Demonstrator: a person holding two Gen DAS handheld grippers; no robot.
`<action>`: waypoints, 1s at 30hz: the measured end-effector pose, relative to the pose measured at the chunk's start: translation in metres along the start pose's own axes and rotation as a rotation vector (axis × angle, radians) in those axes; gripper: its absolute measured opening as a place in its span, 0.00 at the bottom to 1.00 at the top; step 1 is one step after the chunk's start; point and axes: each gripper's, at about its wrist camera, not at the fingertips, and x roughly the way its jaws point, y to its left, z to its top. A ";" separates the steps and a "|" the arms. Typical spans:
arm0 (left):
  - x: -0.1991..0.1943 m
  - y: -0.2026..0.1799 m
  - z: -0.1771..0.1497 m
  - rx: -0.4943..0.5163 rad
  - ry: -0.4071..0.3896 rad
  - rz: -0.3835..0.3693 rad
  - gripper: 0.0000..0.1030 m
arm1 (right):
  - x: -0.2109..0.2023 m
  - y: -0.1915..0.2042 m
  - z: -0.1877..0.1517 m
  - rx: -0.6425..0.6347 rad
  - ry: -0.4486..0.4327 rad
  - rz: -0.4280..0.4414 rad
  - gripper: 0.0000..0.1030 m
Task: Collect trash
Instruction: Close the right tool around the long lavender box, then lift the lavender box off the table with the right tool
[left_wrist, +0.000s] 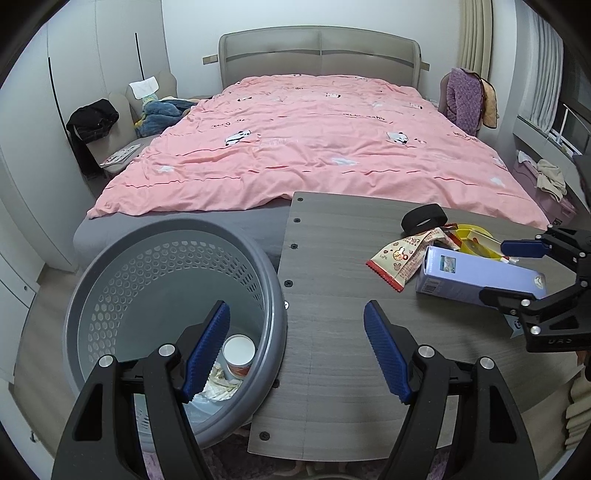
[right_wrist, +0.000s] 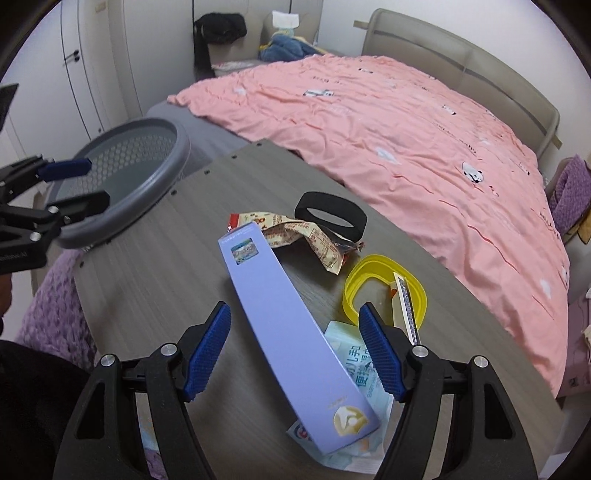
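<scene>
Right tongs (right_wrist: 294, 349) spread, straddling the purple box (right_wrist: 291, 332) lying on the desk (right_wrist: 177, 258); pads not pressing yet. Best to centre on the box, close across its narrow width, lift clear of the blue packet (right_wrist: 351, 373) under it. Left tongs (left_wrist: 297, 345) spread, empty, over the desk edge and bin (left_wrist: 122, 266). Bin sits hard against the desk's left edge, cup (left_wrist: 239, 352) inside. Bare desk between box and bin; wrapper (right_wrist: 295, 232), yellow lid (right_wrist: 384, 288), black ring (right_wrist: 330, 216) beyond, bed (left_wrist: 303, 147) farthest

Bare table (left_wrist: 332, 295) lies between basket (left_wrist: 177, 229) and box (right_wrist: 288, 325).
</scene>
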 end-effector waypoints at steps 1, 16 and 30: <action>0.000 0.001 0.000 -0.001 0.000 0.000 0.70 | 0.003 0.001 0.001 -0.009 0.013 -0.001 0.64; 0.002 0.008 -0.003 -0.026 0.004 -0.016 0.70 | 0.015 0.018 0.001 -0.066 0.065 0.022 0.35; -0.006 -0.022 -0.003 0.035 -0.017 -0.103 0.70 | -0.061 -0.015 -0.039 0.371 -0.184 0.002 0.35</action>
